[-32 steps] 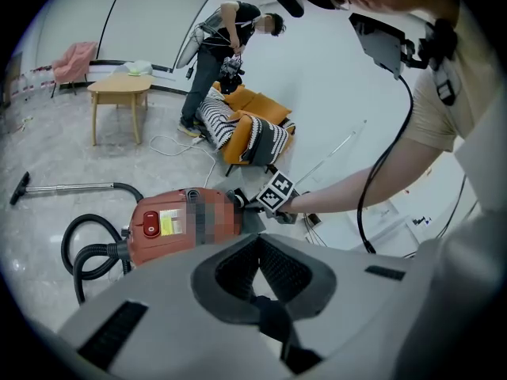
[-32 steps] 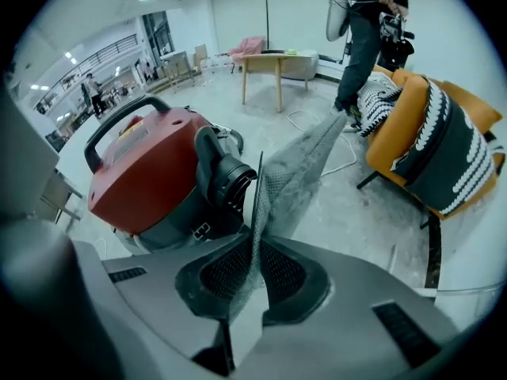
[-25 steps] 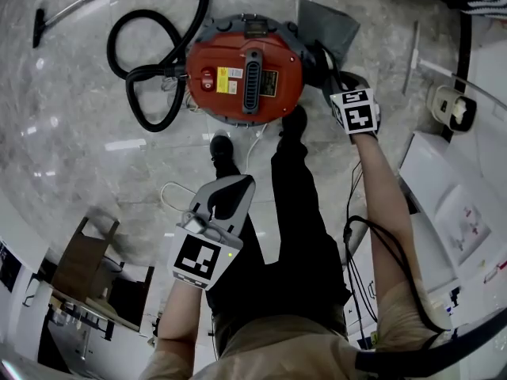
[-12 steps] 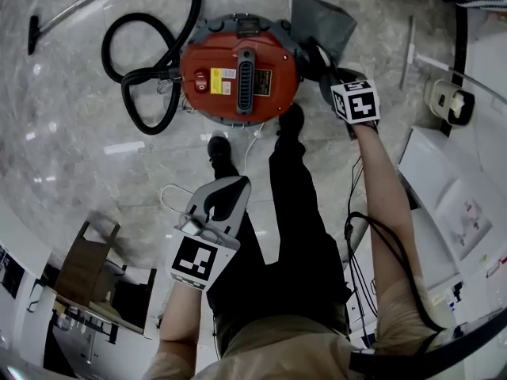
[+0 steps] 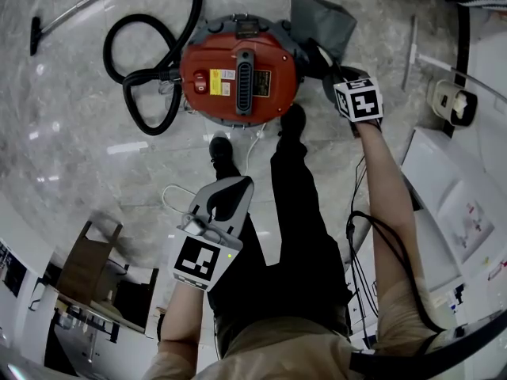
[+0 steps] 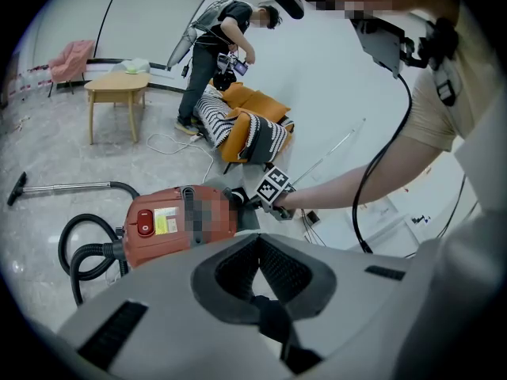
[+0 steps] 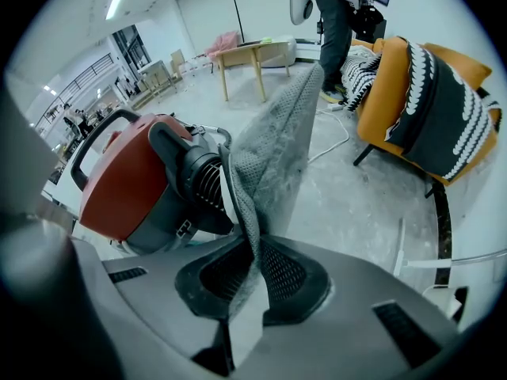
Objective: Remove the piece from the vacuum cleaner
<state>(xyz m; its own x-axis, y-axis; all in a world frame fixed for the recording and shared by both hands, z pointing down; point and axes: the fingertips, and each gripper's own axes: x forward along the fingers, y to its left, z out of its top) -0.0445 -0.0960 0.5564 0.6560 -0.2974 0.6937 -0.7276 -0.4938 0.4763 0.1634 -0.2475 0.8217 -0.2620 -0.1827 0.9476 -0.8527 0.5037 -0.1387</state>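
While left hand-held gripper (image 5: 238, 182) hangs clenched and empty over the person's legs, well short of the vacuum cleaner (image 5: 238, 74), right hand-held gripper (image 7: 257, 245) is grasping the lower edge of the grey fabric piece (image 7: 277, 133). Piece stands up from the jaws, just beside the red body's dark vent end; attached or free, can't tell. Step looks like pull-off. Next: draw piece away from body, keep the pinch.

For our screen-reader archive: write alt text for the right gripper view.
The right gripper pinches a grey cloth filter that rises beside the red canister vacuum cleaner. Behind stand an orange armchair and a wooden table.
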